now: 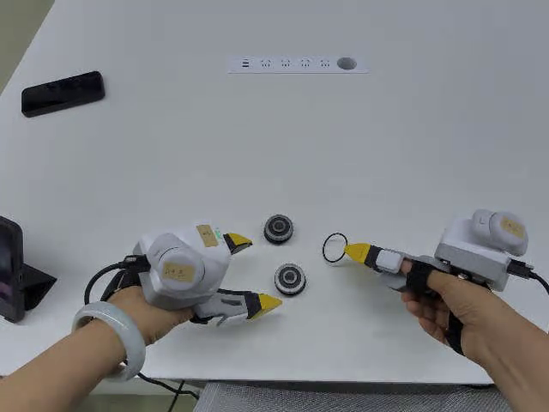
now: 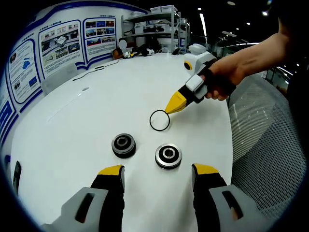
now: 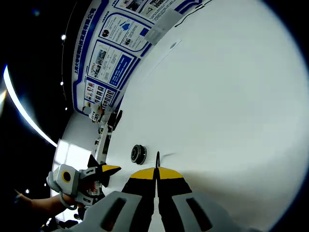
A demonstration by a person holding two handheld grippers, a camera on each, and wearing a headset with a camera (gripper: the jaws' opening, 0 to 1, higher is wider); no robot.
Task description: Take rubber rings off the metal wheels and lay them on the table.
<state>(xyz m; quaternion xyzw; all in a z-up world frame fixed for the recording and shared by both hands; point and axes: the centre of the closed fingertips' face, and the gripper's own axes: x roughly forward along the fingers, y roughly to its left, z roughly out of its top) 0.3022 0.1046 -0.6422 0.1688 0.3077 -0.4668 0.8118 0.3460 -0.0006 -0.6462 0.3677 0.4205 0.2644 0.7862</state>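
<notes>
Right gripper [image 1: 356, 251], in the head view, has its jaws together on the rim of the ring [image 1: 334, 248], low at the table [image 1: 386, 137]; whether the ring touches it I cannot tell. Left gripper [image 1: 253, 272] hangs with jaws apart, the dark wheel [image 1: 278, 228] and grey-rimmed wheel [image 1: 290, 279] just ahead of its tips. In the left gripper view both wheels lie ahead of the spread jaws, the ring beyond them. In the right gripper view the ring stands edge-on, pinched. Laying down seems in hand; next, part the right jaws, then probably go for the dark wheel.
</notes>
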